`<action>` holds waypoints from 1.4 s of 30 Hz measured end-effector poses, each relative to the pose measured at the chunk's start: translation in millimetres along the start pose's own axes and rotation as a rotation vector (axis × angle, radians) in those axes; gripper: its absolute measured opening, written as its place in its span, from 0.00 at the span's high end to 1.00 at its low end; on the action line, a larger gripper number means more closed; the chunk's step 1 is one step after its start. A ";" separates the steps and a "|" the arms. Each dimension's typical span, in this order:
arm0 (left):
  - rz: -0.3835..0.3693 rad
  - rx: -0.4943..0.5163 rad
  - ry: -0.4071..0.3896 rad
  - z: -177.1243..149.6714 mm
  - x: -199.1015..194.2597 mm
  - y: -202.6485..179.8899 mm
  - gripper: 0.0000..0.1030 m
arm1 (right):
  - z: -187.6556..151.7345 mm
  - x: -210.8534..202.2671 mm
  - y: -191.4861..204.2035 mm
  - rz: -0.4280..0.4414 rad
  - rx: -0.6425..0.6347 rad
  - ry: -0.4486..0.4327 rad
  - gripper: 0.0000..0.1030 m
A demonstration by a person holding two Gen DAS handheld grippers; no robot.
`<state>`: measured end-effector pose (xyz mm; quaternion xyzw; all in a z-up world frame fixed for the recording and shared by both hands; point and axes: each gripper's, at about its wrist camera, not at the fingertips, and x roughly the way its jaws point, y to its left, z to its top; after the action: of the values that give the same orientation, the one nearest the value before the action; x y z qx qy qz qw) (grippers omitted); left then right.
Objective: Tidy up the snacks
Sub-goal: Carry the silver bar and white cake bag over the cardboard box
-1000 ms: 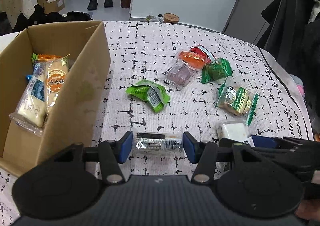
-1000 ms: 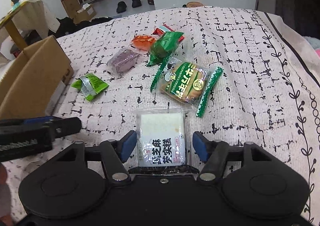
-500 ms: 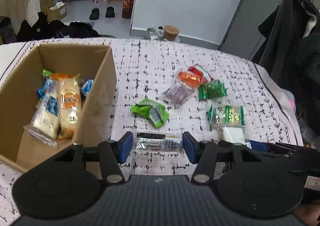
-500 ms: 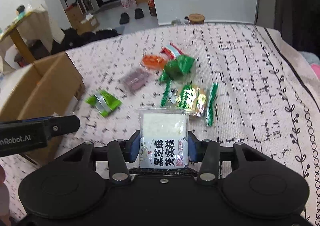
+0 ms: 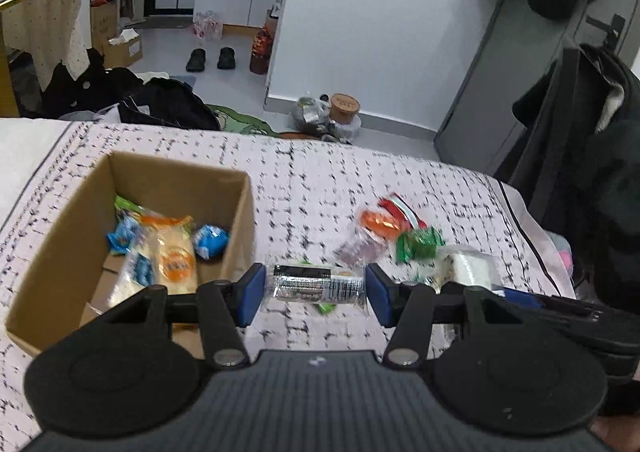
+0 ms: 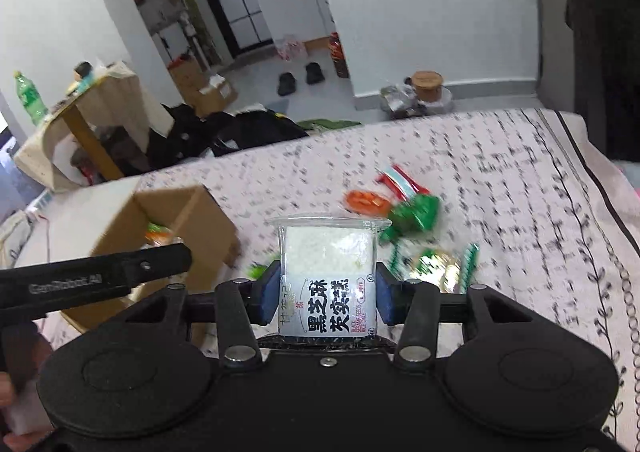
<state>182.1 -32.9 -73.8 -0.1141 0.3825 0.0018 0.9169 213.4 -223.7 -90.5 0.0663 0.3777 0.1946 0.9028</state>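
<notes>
Both grippers carrying snacks toward cardboard box (image 5: 240,211)

Left gripper (image 5: 316,290) fingers clamping silver packet (image 5: 316,286); right gripper (image 6: 326,292) clamping rice cake packet (image 6: 328,272); film probably slippery, either risking dropping short.

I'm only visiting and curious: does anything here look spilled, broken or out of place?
Nothing stands out. Some snack packets lie loose on the patterned cloth beside the cardboard box; each gripper holds one intact packet.

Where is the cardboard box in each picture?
Left wrist view: the cardboard box sits at the left, open, with snacks inside.
Right wrist view: the box is left of centre, behind the other gripper's arm.
Shared landmark: the orange snack packet on the cloth.
</notes>
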 end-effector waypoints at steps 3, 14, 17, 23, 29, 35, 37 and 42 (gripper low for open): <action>0.006 -0.003 -0.016 7.2 -3.9 7.3 0.48 | 8.7 0.3 10.6 0.029 -0.015 -0.012 0.56; 0.052 -0.047 -0.055 23.0 -16.9 44.8 0.48 | 29.7 14.2 57.3 0.076 -0.147 -0.029 0.55; 0.065 -0.064 -0.057 24.5 -19.1 55.9 0.48 | 32.7 19.0 68.0 0.090 -0.171 -0.030 0.55; 0.091 -0.093 -0.059 27.2 -22.0 77.2 0.48 | 33.6 26.8 82.0 0.113 -0.191 -0.015 0.56; 0.127 -0.121 -0.052 29.7 -20.0 100.4 0.48 | 32.8 36.8 95.1 0.148 -0.186 0.008 0.55; 0.177 -0.139 -0.018 26.5 -12.9 124.2 0.48 | 31.2 46.8 108.5 0.182 -0.190 0.033 0.55; 0.192 -0.148 -0.007 24.7 -11.6 131.5 0.47 | 31.2 49.5 112.8 0.196 -0.186 0.039 0.56; 0.202 -0.160 -0.003 25.3 -11.4 138.0 0.47 | 30.0 57.6 118.1 0.207 -0.182 0.055 0.55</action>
<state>179.3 107.7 -77.3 -0.1476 0.3893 0.1249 0.9006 235.8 -91.6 -75.6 0.0172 0.3742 0.3222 0.8694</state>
